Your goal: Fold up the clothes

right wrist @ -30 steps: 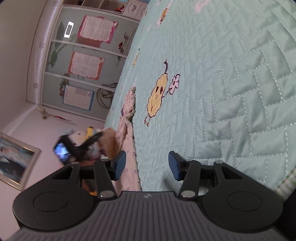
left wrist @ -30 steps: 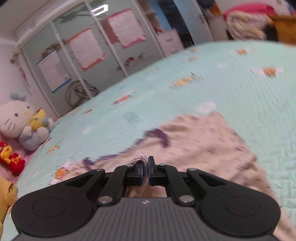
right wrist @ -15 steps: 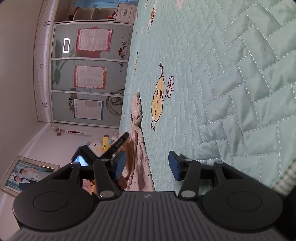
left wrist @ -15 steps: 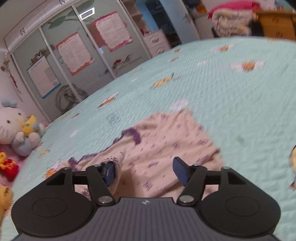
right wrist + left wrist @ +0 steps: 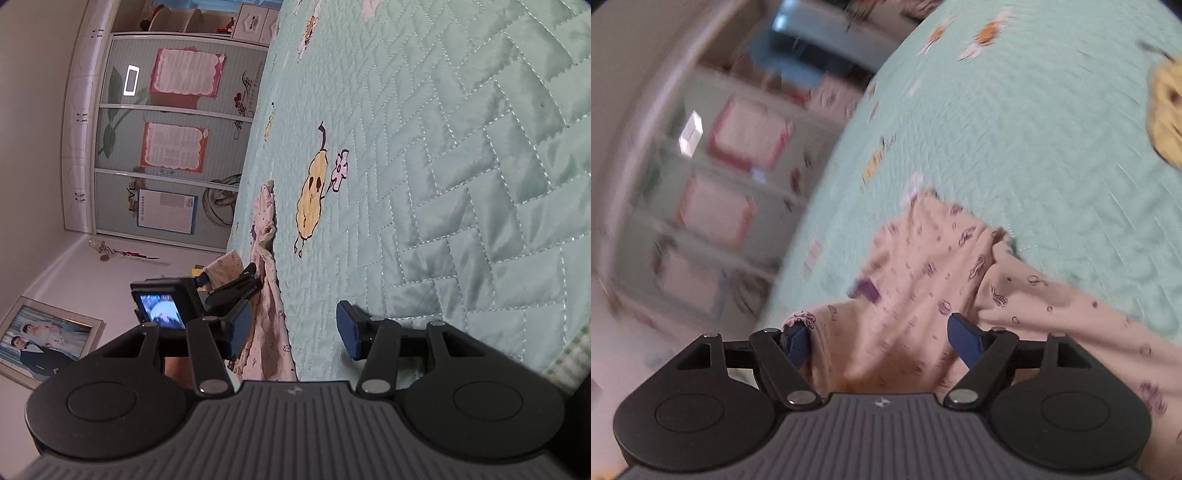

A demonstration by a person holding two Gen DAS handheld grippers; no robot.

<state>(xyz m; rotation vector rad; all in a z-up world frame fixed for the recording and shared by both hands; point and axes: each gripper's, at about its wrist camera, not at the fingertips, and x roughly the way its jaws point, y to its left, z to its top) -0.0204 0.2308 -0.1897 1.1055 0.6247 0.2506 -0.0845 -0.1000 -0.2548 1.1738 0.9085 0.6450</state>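
Note:
A cream garment with small purple prints lies rumpled on the mint quilted bedspread. My left gripper hovers low over its near part, rolled to one side. Its jaws are opening wide, with cloth lying loose between them and a ruffled edge beside the left pad; neither pad presses on it. In the right wrist view the garment runs as a narrow strip along the bed. My right gripper stands half open over its near end, gripping nothing. The left gripper shows there, just left of the cloth.
A wardrobe with sliding doors and pink-framed posters stands past the bed's far side. A framed photo hangs on the wall. A yellow cartoon figure is printed on the quilt beside the garment. Green checked fabric edges the bed.
My left gripper let go of the garment's edge and its jaws spread wide. It rolled and sank toward the bed. The right gripper stayed where it was.

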